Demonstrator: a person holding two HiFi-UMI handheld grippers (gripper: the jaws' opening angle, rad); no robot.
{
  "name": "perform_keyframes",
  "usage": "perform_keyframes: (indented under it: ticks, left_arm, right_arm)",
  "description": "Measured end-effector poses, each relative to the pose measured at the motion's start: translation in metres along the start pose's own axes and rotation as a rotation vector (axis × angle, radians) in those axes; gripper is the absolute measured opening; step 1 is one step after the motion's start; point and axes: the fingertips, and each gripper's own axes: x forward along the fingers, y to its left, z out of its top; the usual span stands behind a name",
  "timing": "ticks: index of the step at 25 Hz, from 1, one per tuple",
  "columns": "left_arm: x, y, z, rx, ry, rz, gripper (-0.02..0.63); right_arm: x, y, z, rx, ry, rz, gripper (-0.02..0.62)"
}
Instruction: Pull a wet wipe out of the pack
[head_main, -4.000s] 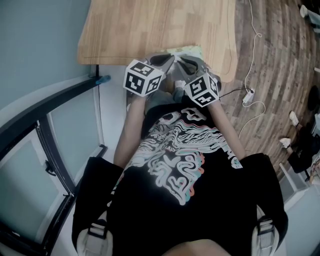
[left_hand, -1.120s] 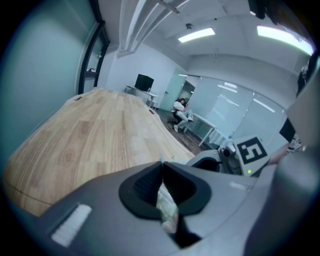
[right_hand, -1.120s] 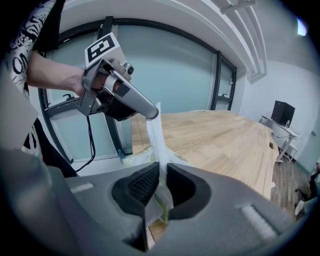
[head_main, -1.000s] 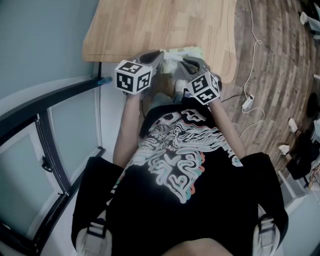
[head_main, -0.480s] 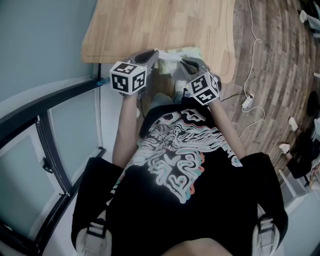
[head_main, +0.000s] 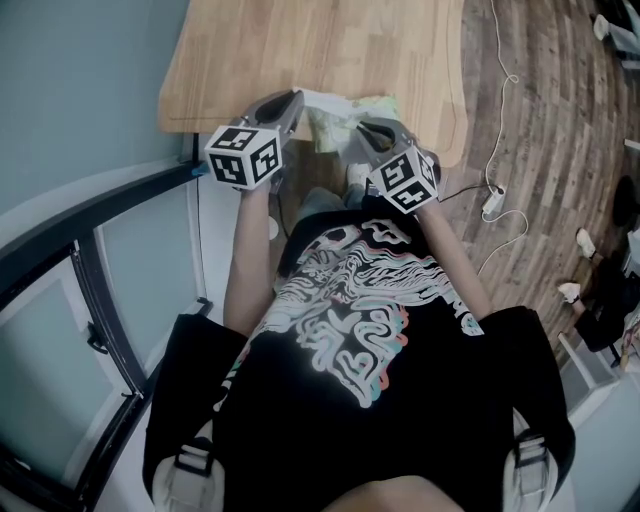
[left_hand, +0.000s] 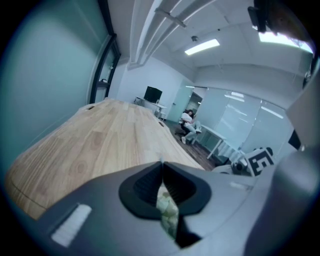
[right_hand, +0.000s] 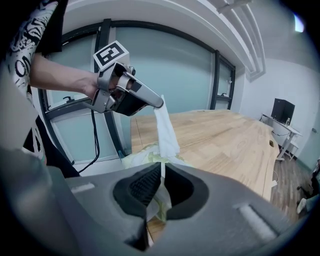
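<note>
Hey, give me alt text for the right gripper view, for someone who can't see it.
The left gripper pinches a white wet wipe that stretches up out of a pale green pack lying at the edge of a wooden table. In the foreground, the right gripper is shut on the pack's near edge.

Black T-shirt (head_main: 300, 430), pale swirl print (head_main: 350, 320), grey left claw (head_main: 297, 97), grey right claw (head_main: 360, 128), marker cubes (head_main: 243, 155)
</note>
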Motion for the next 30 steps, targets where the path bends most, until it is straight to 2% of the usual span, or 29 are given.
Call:
perform_keyframes:
  ticks: [5,9,12,17,23,27,30]
  left_arm:
    - [0.005,0.008,0.010,-0.019,-0.051,0.020,-0.005]
    - [0.007,0.021,0.015,-0.066,-0.123,0.066,-0.005]
    - [0.009,0.031,0.008,-0.109,-0.143,0.098,-0.005]
    - [0.020,0.040,-0.016,-0.113,-0.082,0.144,-0.003]
    - [0.035,0.040,-0.040,-0.058,0.019,0.185,-0.002]
    - [0.045,0.035,-0.048,-0.089,0.033,0.177,0.181]
    - [0.046,0.030,-0.051,-0.079,0.030,0.175,0.183]
  right_arm:
    - [-0.002,-0.003,0.000,0.019,-0.024,-0.005,0.023]
    - [-0.005,-0.005,0.000,0.027,-0.028,-0.009,0.023]
    - [-0.008,-0.005,-0.001,0.025,-0.019,-0.013,0.023]
    - [-0.010,-0.003,0.000,0.041,-0.037,-0.013,0.023]
    - [-0.014,-0.002,0.002,0.048,-0.063,-0.018,0.023]
    - [-0.020,-0.005,0.006,0.063,-0.101,-0.037,0.023]
    - [-0.026,-0.007,0.009,0.072,-0.132,-0.063,0.021]
